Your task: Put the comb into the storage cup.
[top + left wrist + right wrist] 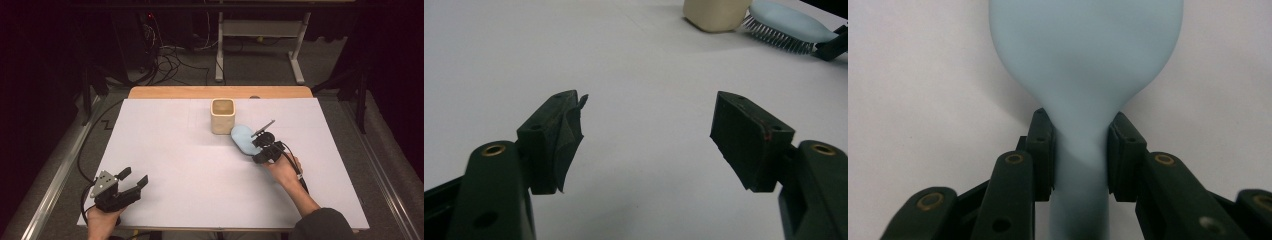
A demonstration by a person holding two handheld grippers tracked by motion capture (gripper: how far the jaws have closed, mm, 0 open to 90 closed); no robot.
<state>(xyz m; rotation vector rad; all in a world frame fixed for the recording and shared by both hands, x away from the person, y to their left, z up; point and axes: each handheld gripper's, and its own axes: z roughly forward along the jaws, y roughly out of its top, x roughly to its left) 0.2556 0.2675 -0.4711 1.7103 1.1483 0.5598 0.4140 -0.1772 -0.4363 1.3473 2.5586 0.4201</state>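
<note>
My left tool [134, 183] sits at the near left corner of the table [165, 150], held in my left hand [102, 222], its jaws spread wide with nothing between them — released, resting over bare white surface. From its own view the two black pads [751, 140] stand well apart, and the cream cup [715, 14] and the brush show far off at the upper right.

Toward the middle, the cream cup [222, 116] stands upright near the table's far edge. Just beside it, to its right, lies the pale blue brush [244, 139], bristles [776, 36] down on the table.

My right tool [264, 148], in my right hand [285, 170], is clenched on that brush — the right gripper view shows both pads pressing the narrow neck of the blue handle [1083, 150] from either side, the broad head [1085, 50] reaching away beyond the jaws toward the cup.
</note>
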